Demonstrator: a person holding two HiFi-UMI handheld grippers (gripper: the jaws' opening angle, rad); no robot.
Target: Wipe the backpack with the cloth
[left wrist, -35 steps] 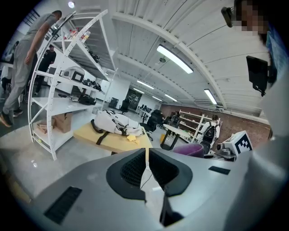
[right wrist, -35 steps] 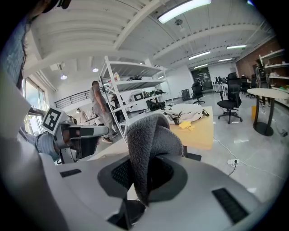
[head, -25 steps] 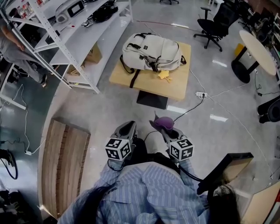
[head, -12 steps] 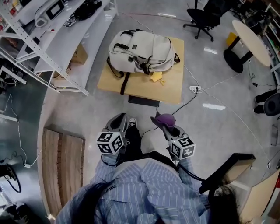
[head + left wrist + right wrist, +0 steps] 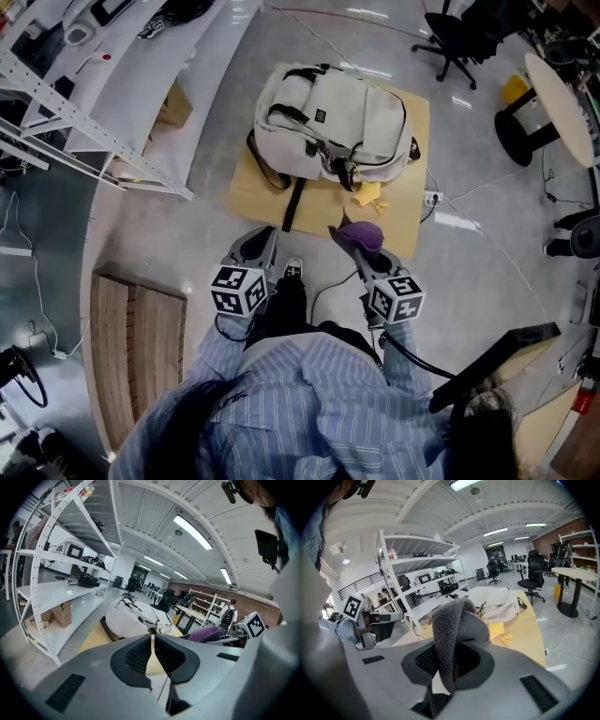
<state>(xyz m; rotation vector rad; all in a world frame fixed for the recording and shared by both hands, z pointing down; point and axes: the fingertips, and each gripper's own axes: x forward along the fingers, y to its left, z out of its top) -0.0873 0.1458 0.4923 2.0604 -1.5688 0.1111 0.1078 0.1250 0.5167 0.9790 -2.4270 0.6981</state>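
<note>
A cream backpack (image 5: 330, 123) with black straps lies on a low wooden table (image 5: 258, 197) ahead of me; it also shows as the backpack (image 5: 136, 618) and backpack (image 5: 497, 601) in both gripper views. My right gripper (image 5: 349, 236) is shut on a purple-grey cloth (image 5: 361, 235), which bulges up between the jaws as the cloth (image 5: 454, 630). It hovers over the table's near edge, short of the backpack. My left gripper (image 5: 253, 247) is shut and holds nothing, just in front of the table's near left corner.
A small yellow thing (image 5: 367, 195) lies on the table next to the backpack. White shelving (image 5: 103, 94) stands at the left, office chairs (image 5: 459, 37) and a round table (image 5: 561, 94) at the right. A power strip and cables (image 5: 441, 199) trail on the floor.
Over the last second I have come closer to the table; the backpack now looms larger and both grippers reach its near edge. The cloth stays held in the right gripper.
</note>
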